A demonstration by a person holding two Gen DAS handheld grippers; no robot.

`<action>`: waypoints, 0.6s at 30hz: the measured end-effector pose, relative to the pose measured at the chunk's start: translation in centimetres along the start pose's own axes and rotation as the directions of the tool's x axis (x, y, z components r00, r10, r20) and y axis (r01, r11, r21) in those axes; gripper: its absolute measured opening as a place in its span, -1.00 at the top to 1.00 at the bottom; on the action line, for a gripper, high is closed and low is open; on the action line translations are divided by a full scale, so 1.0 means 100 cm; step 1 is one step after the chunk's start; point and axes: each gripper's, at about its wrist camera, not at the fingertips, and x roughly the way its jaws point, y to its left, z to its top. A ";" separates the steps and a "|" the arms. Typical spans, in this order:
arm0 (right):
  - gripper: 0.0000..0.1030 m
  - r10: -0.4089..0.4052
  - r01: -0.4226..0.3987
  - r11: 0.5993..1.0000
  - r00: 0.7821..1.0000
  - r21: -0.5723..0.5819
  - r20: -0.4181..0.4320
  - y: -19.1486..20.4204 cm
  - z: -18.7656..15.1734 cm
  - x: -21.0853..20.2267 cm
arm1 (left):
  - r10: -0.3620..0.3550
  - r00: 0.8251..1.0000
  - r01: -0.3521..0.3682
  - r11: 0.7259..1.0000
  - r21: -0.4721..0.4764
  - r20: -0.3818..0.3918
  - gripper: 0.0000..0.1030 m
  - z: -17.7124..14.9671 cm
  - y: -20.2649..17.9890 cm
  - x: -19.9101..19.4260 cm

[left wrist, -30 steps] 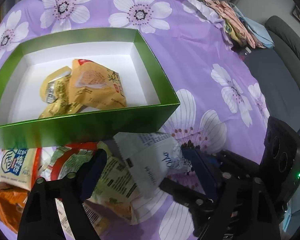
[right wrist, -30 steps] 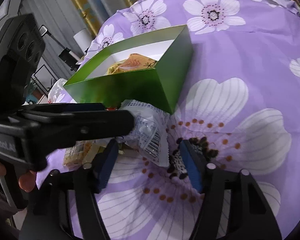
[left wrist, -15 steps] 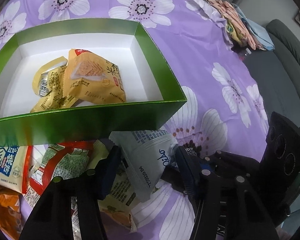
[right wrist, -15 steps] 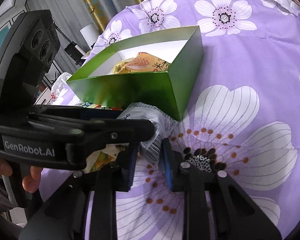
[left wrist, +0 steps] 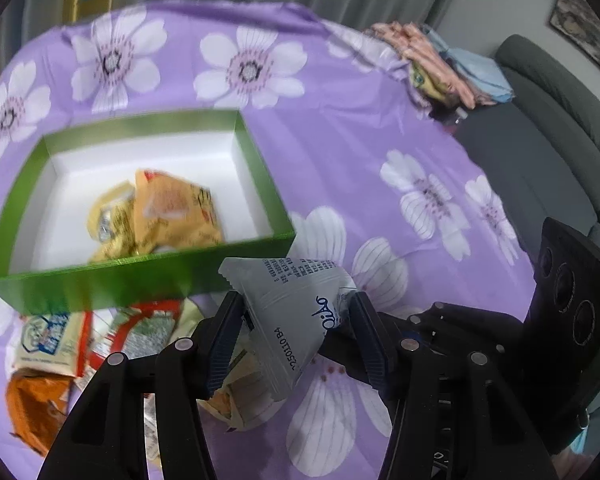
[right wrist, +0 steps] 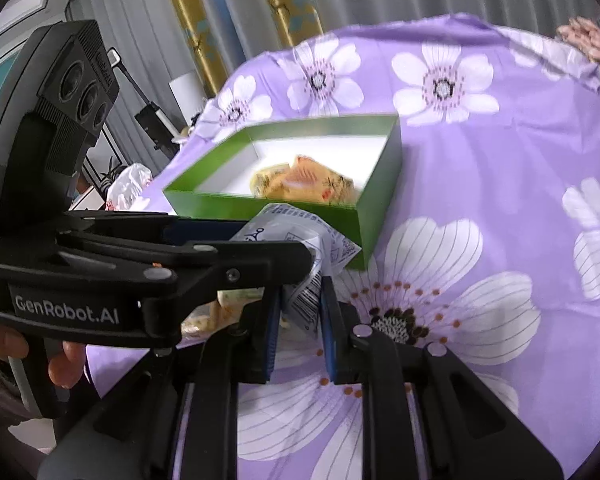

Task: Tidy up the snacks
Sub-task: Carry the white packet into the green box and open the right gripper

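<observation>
Just short of the green box's (left wrist: 140, 280) near wall, your grey packet (left wrist: 296, 320) hangs off the cloth, pinched from two sides.

Your left gripper (left wrist: 296, 336) has closed in on the packet's wide body, jaws part-way shut with the pads pressing both flanks; your right gripper (right wrist: 298, 312) has clamped nearly flat on the barcoded corner. The packet's long axis runs from its crimped top edge, which points at the box, down toward your left wrist. The box lies straight ahead of and above the left gripper in its view, up and slightly left in the right one, with orange packets (left wrist: 168, 208) already inside. I judge the carry to be short: lift the packet over the near wall, then forward. The left hand has the fuller hold, so the right could let go first. Loose snacks (left wrist: 112, 336) lie on the purple floral cloth (left wrist: 360, 152) below.
</observation>
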 end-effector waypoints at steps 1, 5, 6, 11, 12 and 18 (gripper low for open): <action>0.63 -0.002 0.002 1.000 1.000 -0.007 0.010 0.002 0.003 -0.002 | 0.002 1.000 -0.002 1.000 0.009 0.017 -0.08 0.003 -0.002 -0.006; 0.63 -0.007 0.010 0.999 0.998 -0.047 0.057 0.009 0.021 -0.004 | 0.004 0.998 -0.005 1.000 0.015 0.055 -0.08 0.017 0.002 -0.017; 0.63 -0.007 0.011 0.998 0.998 -0.057 0.062 0.010 0.026 -0.003 | 0.005 0.998 -0.006 1.000 0.013 0.063 -0.08 0.021 0.004 -0.019; 0.63 -0.005 0.010 0.997 0.997 -0.081 0.072 0.013 0.050 0.012 | 0.023 0.996 -0.023 1.000 0.006 0.086 -0.08 0.040 0.019 -0.022; 0.63 -0.005 0.011 0.996 0.997 -0.085 0.073 0.013 0.053 0.016 | 0.026 0.996 -0.026 1.000 -0.001 0.088 -0.08 0.043 0.023 -0.021; 0.62 0.006 -0.001 0.995 0.999 -0.099 0.048 0.014 0.077 0.043 | 0.038 0.994 -0.035 0.999 -0.030 0.102 -0.08 0.058 0.049 -0.014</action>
